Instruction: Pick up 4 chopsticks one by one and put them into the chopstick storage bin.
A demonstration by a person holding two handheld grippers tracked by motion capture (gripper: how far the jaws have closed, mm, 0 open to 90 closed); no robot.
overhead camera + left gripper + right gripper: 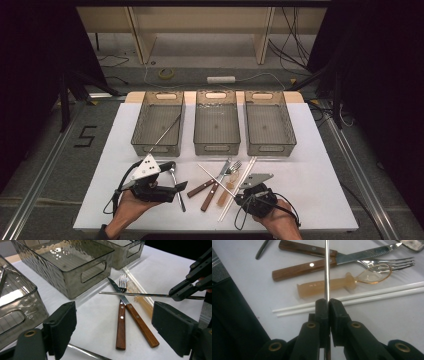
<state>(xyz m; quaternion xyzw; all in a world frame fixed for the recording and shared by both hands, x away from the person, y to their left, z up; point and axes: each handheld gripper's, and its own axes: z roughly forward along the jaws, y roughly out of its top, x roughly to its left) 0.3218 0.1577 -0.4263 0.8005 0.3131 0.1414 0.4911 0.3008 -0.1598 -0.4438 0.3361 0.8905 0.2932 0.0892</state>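
A metal chopstick (326, 270) is clamped in the right gripper (329, 305), held above the knife (352, 256), fork (387, 263) and amber spoon (342, 283) on the table (310, 180). The left gripper (113, 330) is held with jaws apart, nothing between them, beside the bins (75, 267).

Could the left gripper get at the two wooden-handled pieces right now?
Probably yes: the left gripper is open, and the wooden-handled knife and fork lie just ahead on bare table.
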